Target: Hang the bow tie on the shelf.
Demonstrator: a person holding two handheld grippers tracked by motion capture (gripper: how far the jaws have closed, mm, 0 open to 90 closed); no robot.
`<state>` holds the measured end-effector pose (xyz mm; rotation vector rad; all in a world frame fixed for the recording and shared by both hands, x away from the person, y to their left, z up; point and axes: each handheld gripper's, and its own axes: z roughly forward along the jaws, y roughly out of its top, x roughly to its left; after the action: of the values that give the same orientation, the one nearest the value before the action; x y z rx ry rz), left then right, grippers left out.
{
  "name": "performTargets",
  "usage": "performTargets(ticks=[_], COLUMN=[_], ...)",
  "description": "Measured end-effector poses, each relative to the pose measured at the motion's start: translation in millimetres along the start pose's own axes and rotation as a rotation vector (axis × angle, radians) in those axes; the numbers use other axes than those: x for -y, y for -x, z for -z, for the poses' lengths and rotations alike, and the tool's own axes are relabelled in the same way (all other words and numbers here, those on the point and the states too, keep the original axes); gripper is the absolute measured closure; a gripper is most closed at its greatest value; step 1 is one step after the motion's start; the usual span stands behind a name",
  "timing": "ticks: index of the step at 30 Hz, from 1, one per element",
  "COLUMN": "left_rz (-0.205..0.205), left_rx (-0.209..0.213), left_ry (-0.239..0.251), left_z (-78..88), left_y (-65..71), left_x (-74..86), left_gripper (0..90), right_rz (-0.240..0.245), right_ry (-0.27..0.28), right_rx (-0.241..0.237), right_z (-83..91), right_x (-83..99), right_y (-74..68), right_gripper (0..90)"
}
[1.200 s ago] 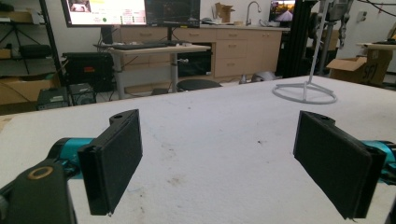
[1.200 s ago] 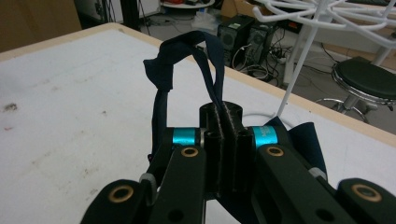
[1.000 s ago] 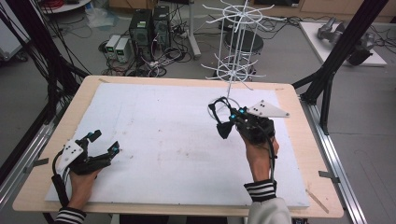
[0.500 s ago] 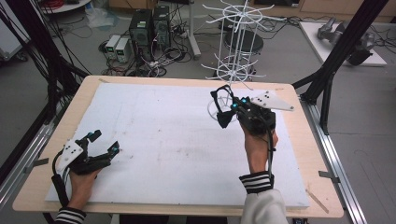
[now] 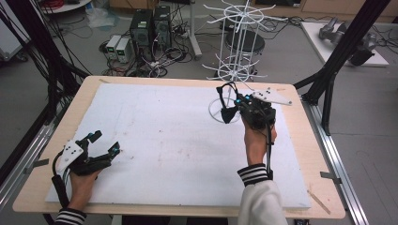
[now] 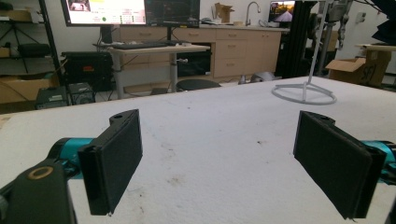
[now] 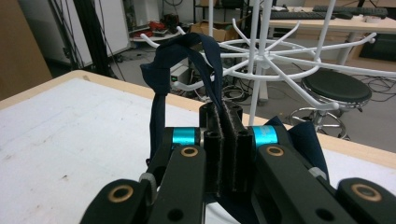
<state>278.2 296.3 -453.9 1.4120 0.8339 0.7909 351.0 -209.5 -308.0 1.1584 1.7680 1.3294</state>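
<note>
Jaws of the right gripper (image 7: 223, 140) are pressed together on the dark blue strap (image 7: 205, 70) of a small dark blue fabric item (image 5: 228, 114), while the jaws of the left gripper (image 6: 233, 163) stand wide apart with nothing between them. Listed from largest to smallest: the desk (image 5: 300, 140) is a wooden top covered over most of its area by a white foam sheet (image 5: 178, 140). A white wire display rack (image 5: 239, 42) stands at the far edge of the desk, with its ring-shaped base (image 5: 217, 112) resting on the white sheet; in the right gripper view its hooked arms (image 7: 299, 60) spread out just beyond the strap. The right gripper (image 5: 251, 110) is held above the desk, near the rack base, by the person's right hand (image 5: 256, 138), whose sleeve is white with a striped cuff. The fabric item hangs from the right gripper, clear of the sheet and just beside the rack; its strap forms a loop that rises above the closed jaws, and more blue fabric is visible below and to the side of the gripper body. The left gripper (image 5: 89, 154) rests low on the near left part of the white sheet, well apart from the rack and the fabric item.
</note>
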Motion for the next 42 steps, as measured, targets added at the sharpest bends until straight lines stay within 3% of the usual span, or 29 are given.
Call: performTargets(ticks=[11,15,18,22,29,31,37,42], left_rz=[0.003,0.004,0.002,-0.003,0.000,0.000,0.000,-0.001], left_rx=[0.002,0.000,-0.001,-0.004,-0.007,-0.008,-0.008,-0.006], left_ry=[-0.003,-0.003,-0.005,-0.015,-0.008,-0.008,-0.005,0.000], left_z=[0.1,0.0,-0.2,-1.3,-1.1,-0.7,-0.2,0.3], left_y=[-0.7,-0.7,-0.5,0.3,0.1,0.2,-0.1,0.0], left_x=[-0.1,-0.1,-0.1,-0.5,-0.3,-0.3,-0.1,0.1], left_gripper=[15.9,15.9,16.0,16.0,16.0,15.9,15.9,15.9], right_rz=[-0.006,-0.006,0.001,0.062,0.040,0.045,0.052,0.070], right_ry=[-0.022,-0.049,-0.056,-0.090,-0.101,-0.090,-0.004,0.142], right_rx=[0.040,0.037,0.035,0.052,0.020,0.009,-0.063,-0.064], right_z=[-12.4,-16.9,-18.3,-19.0,-15.1,-10.0,24.2,62.6], right_x=[3.8,6.0,6.6,7.9,17.9,23.0,49.5,96.6], right_y=[7.9,11.2,11.4,7.0,4.9,4.6,9.7,12.3], right_gripper=[86.8,82.9,66.4,40.3,16.9,11.1,10.3,10.4])
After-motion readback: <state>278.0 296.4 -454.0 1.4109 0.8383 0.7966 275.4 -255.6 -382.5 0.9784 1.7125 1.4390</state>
